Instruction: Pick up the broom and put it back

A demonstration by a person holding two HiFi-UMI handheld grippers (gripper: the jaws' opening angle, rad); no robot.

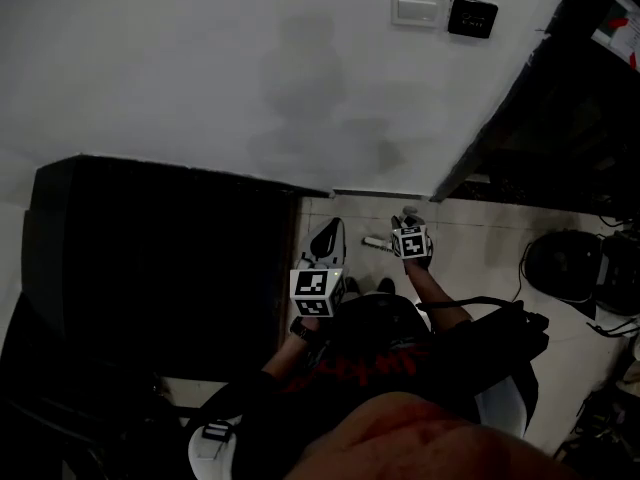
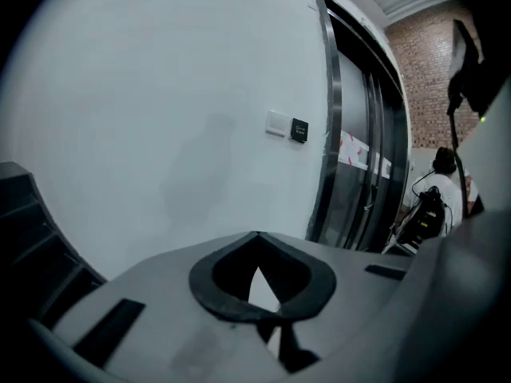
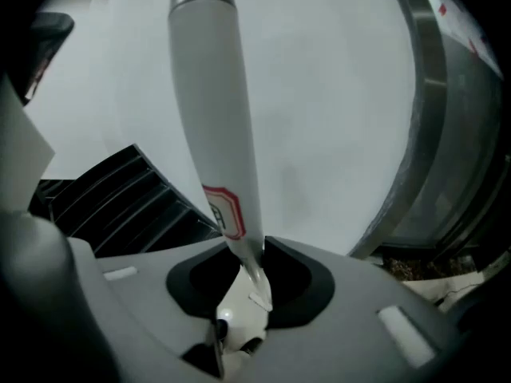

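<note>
The broom's white handle (image 3: 209, 118), with a red-edged label, runs up out of my right gripper (image 3: 254, 246), which is shut on it. Only the handle shows; the broom's head is hidden. In the head view the right gripper (image 1: 408, 218) is low over the tiled floor near the wall's foot, with a short pale piece of the handle (image 1: 377, 242) beside it. My left gripper (image 1: 330, 228) is just to its left, next to the black cabinet. In its own view the left gripper (image 2: 255, 238) is shut with nothing between its jaws and faces the white wall.
A black slatted cabinet (image 1: 150, 258) stands against the wall at left. A white switch (image 1: 418, 8) and a black panel (image 1: 472, 16) sit on the wall. A metal-framed glass door (image 2: 351, 134) is at right. Dark bags and cables (image 1: 565, 263) lie on the floor.
</note>
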